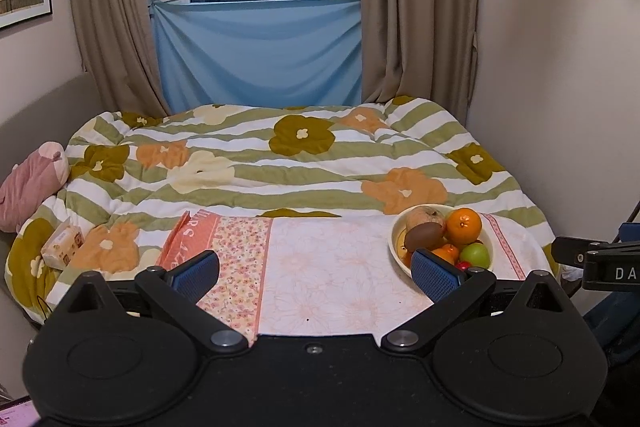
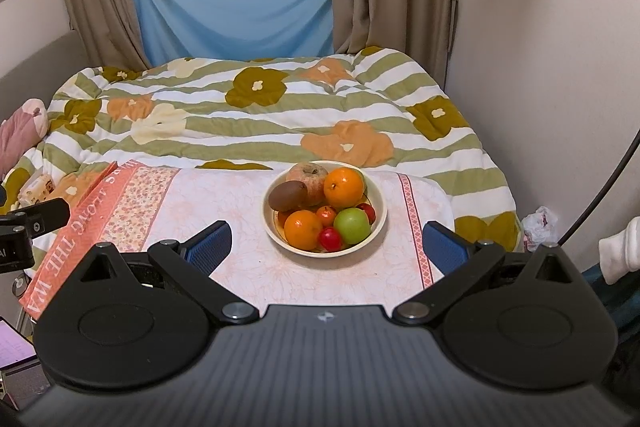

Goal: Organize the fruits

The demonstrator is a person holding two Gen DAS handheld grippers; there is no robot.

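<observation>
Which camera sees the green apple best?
The right wrist view: the green apple sits unobstructed in the bowl. In the left wrist view it appears smaller, off to the right, close beside the left gripper's finger.

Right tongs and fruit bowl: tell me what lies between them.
Only bare pink floral cloth lies between the open right tongs and the fruit bowl, as the right wrist view shows.

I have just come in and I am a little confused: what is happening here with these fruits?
A person holds two claws above a cloth-covered table beside a bed. Both the left claw and the right claw are open and hold nothing. All the fruit, such as two oranges, a green apple and a kiwi, sits in the bowl. Sorting has not begun.
</observation>
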